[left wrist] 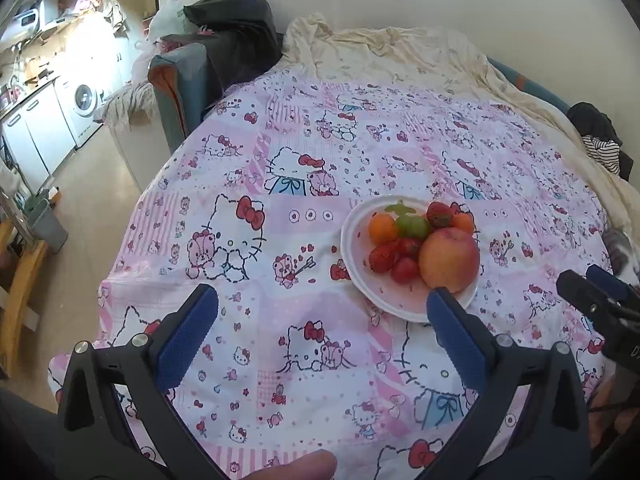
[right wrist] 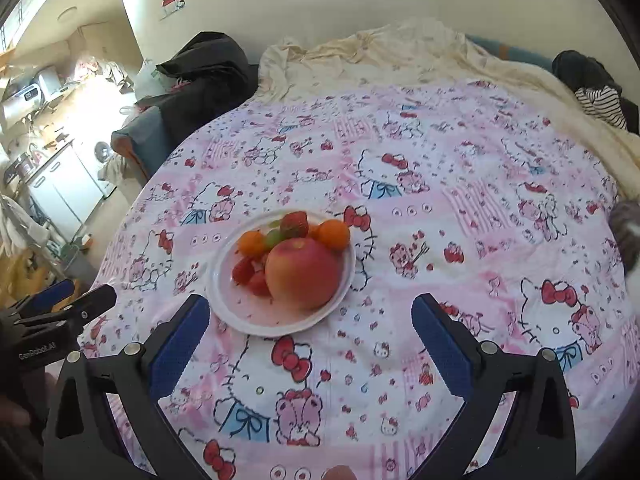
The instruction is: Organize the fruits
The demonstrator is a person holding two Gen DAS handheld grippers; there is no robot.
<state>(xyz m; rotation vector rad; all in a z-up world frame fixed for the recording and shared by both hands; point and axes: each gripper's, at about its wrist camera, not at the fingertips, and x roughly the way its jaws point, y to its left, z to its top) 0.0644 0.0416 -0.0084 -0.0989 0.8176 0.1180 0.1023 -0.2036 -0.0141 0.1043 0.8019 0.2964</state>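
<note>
A: Someone's flat, right?
B: Yep, a small home. Washing machine (left wrist: 85, 101) under a kitchen counter (left wrist: 30, 92), a cartoon-cat bedsheet (left wrist: 304, 184) spread out, and clothes (left wrist: 236, 24) piled by the wall.

One white plate (left wrist: 362, 280). On it: one large apple (left wrist: 450, 260), two small oranges (left wrist: 383, 229), two strawberries (left wrist: 383, 258), at least two cherry tomatoes (left wrist: 405, 269), at least one green grape (left wrist: 412, 226). Two grippers: left gripper (left wrist: 322, 322), right gripper (right wrist: 310, 322). One patterned sheet (left wrist: 280, 184).
</note>
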